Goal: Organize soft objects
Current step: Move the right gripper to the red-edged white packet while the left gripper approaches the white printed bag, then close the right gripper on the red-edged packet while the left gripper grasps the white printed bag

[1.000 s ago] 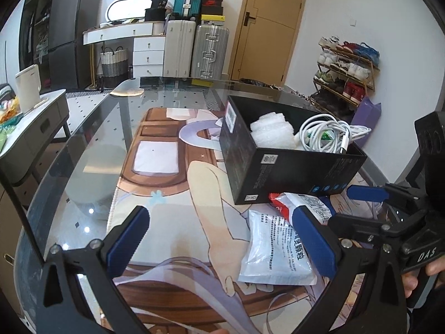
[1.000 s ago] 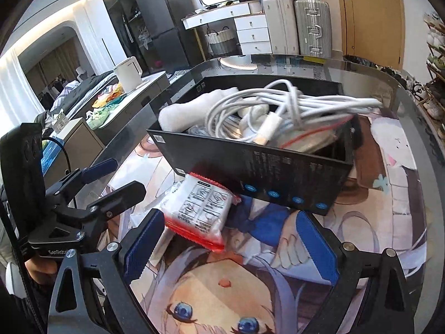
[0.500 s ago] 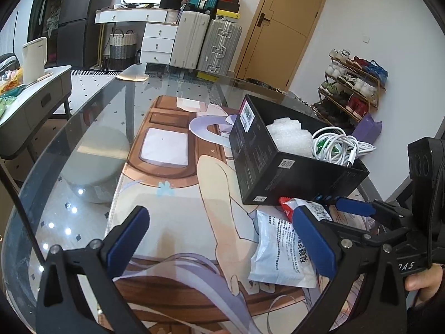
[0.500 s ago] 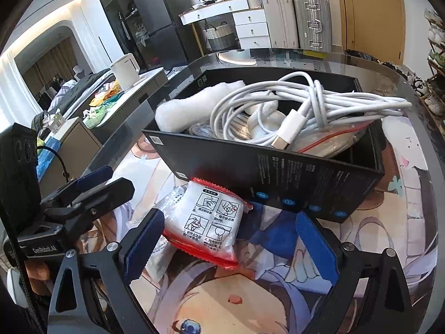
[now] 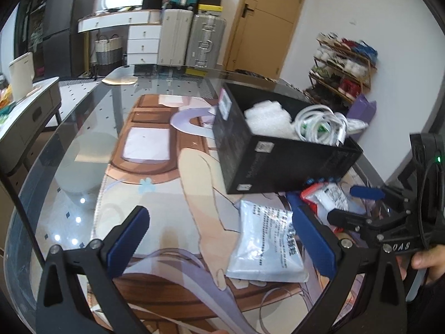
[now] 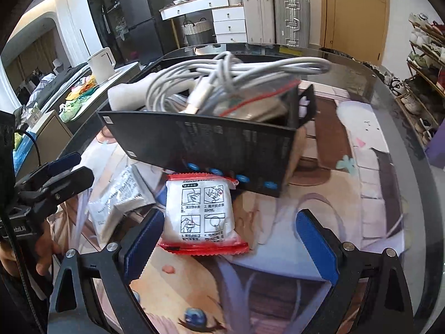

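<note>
Glass desk [image 5: 83, 128] under a printed mat [image 5: 167, 194], with a black box [image 5: 278, 164] standing on the mat. Inside the box: white foam wrap [image 5: 267, 121] toward the far end and a coil of white cable [image 5: 319, 123] beside it, with a clear zip bag [image 6: 258, 103] under the cable. Just in front of the box, a red-edged white packet [image 6: 203, 217], flat on the mat, its far end touching the box's base. Beside that packet, a silver-white pouch [image 5: 264, 239], also flat. Left hand-held gripper [image 5: 222, 242] spread wide, empty, right finger over the pouch. Right hand-held gripper [image 6: 230, 242] likewise spread apart, empty, left finger just beside the red-edged packet.
</note>
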The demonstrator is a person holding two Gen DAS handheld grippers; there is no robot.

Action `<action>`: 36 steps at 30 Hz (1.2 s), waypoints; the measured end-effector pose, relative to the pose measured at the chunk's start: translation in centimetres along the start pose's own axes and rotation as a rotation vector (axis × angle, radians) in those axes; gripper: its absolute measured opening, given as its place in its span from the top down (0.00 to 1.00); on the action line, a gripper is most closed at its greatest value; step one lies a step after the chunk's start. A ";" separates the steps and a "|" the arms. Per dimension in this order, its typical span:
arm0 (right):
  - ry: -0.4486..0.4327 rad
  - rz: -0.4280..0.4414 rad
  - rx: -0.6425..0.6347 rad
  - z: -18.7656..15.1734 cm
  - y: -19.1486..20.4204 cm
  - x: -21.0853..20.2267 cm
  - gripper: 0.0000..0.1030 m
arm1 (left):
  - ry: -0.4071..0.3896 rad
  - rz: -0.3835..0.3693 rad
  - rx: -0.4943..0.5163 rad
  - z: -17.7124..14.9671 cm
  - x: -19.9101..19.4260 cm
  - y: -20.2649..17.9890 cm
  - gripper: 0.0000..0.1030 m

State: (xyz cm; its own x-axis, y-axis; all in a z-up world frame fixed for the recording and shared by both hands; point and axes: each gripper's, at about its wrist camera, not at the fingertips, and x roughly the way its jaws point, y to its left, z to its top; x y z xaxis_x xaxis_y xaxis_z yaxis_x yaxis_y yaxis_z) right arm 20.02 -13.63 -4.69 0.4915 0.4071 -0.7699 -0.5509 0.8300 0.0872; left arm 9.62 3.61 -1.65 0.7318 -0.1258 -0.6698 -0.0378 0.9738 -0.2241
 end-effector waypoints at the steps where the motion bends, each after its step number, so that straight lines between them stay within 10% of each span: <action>1: 0.003 -0.003 -0.003 -0.1 -0.1 0.0 0.06 | 0.015 -0.005 0.021 -0.1 0.2 -0.4 0.00; 10: 0.019 -0.017 -0.031 -1.3 -1.3 0.0 0.06 | 0.089 0.006 0.192 -1.1 0.9 -3.4 0.00; 36: 0.042 -0.052 -0.115 -2.1 0.3 -0.1 0.01 | 0.189 0.041 0.258 -0.6 2.8 -5.2 0.03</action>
State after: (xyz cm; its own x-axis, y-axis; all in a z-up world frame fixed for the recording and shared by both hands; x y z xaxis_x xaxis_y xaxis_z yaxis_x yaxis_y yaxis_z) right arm 18.39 -14.26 -5.97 0.4941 0.3466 -0.7974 -0.6002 0.7995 -0.0244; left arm 11.41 -1.97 -2.78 0.5927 -0.0946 -0.7998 0.1271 0.9916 -0.0231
